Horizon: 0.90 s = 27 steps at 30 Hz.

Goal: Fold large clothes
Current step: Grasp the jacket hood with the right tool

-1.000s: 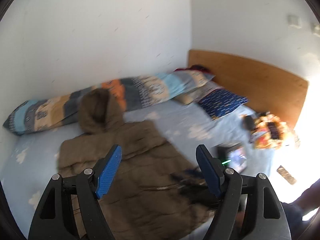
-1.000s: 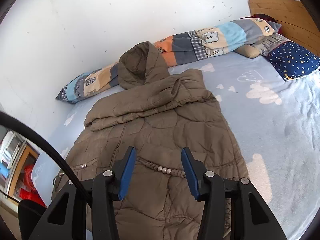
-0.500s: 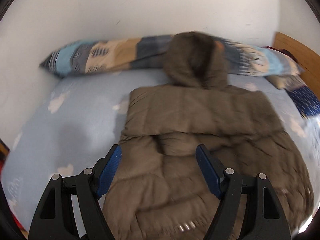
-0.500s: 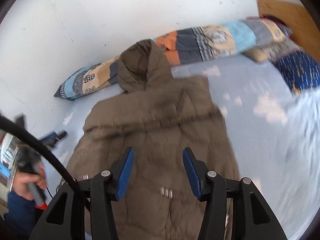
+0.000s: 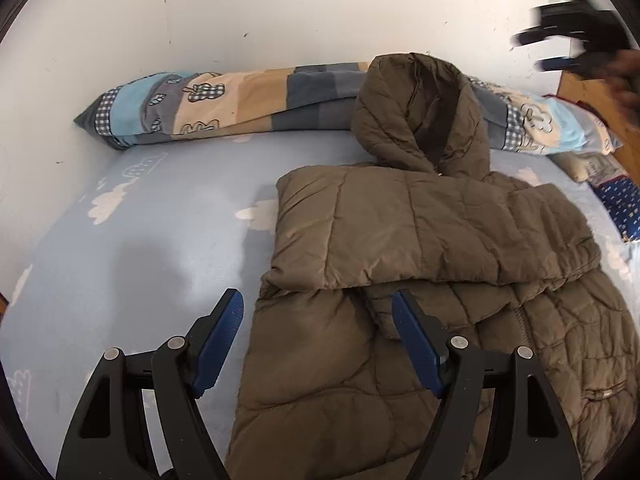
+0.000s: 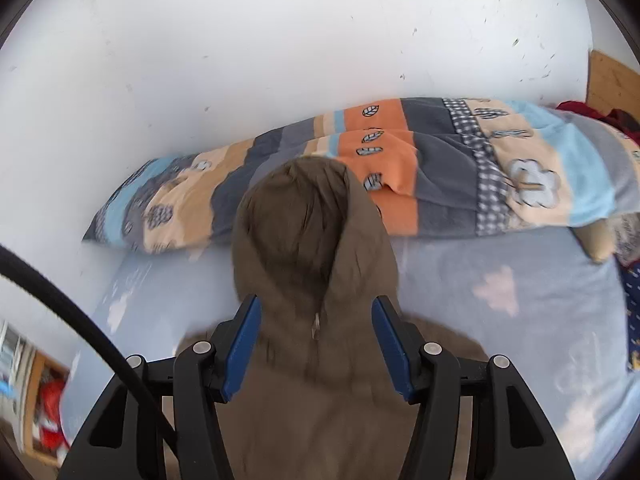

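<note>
Since the brown puffer coat (image 5: 420, 280) on the bed (image 5: 140, 240) looks soft, bulky and slippery, I'd pinch its hem. Left gripper (image 5: 316, 328) hangs wide, empty; right gripper (image 6: 316, 340) is opening over the hood (image 6: 308, 216), holding nothing.

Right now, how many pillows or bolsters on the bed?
3 visible: long patchwork bolster along the wall behind the brown quilted hooded coat; beige cushion and navy dotted pillow by the headboard. More may be hidden.
</note>
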### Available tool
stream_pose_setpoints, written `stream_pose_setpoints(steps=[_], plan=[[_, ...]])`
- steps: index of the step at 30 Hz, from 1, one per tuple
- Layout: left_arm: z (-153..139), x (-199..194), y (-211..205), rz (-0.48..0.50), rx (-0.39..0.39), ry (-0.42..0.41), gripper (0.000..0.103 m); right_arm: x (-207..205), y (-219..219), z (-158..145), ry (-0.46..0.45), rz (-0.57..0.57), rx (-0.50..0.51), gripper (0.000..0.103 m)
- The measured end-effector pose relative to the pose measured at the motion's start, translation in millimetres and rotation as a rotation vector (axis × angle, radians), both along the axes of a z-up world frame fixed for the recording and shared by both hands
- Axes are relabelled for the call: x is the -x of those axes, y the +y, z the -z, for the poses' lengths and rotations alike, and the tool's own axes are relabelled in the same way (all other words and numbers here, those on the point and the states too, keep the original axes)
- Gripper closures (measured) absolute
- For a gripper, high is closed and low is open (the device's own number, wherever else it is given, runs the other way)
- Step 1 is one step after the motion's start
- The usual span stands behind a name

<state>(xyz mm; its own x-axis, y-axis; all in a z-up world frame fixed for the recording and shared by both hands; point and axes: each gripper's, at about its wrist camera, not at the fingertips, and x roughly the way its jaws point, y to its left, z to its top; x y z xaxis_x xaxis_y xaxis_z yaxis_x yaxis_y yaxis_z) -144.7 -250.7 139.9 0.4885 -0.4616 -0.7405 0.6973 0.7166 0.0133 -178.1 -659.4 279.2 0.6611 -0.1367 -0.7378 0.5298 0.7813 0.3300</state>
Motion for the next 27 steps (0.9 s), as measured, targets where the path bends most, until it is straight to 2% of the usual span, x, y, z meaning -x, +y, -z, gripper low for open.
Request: stream_pose_setpoints(steps=[7, 11, 14, 16, 17, 18, 19, 22, 27], plan=[[2, -4, 6, 0.023, 0.021, 0.046, 0.027, -105, -50, 47, 0.090, 0.025, 0.067, 0.041], [4, -7, 7, 0.024, 0.006, 0.031, 0.027, -139, -76, 62, 0.136, 0.069, 0.155, 0.041], [11, -11, 7, 0.024, 0.007, 0.063, 0.027, -158, -89, 82, 0.193, 0.085, 0.186, 0.041], [16, -14, 6, 0.023, 0.001, 0.090, 0.027, -164, -91, 92, 0.172, 0.075, 0.187, 0.042], [17, -14, 6, 0.022, 0.003, 0.101, 0.027, -166, -91, 97, 0.179, 0.084, 0.203, 0.057], [18, -15, 6, 0.022, 0.002, 0.110, 0.027, -168, -92, 103, 0.186, 0.096, 0.215, 0.088], [19, -15, 6, 0.018, 0.002, 0.114, 0.027, -167, -93, 107, 0.186, 0.099, 0.202, 0.093], [16, -15, 5, 0.016, 0.009, 0.117, 0.027, -153, -87, 102, 0.139, 0.109, 0.202, 0.095], [1, -8, 7, 0.025, 0.048, 0.111, 0.027, -103, -62, 60, 0.074, 0.058, 0.222, 0.095]])
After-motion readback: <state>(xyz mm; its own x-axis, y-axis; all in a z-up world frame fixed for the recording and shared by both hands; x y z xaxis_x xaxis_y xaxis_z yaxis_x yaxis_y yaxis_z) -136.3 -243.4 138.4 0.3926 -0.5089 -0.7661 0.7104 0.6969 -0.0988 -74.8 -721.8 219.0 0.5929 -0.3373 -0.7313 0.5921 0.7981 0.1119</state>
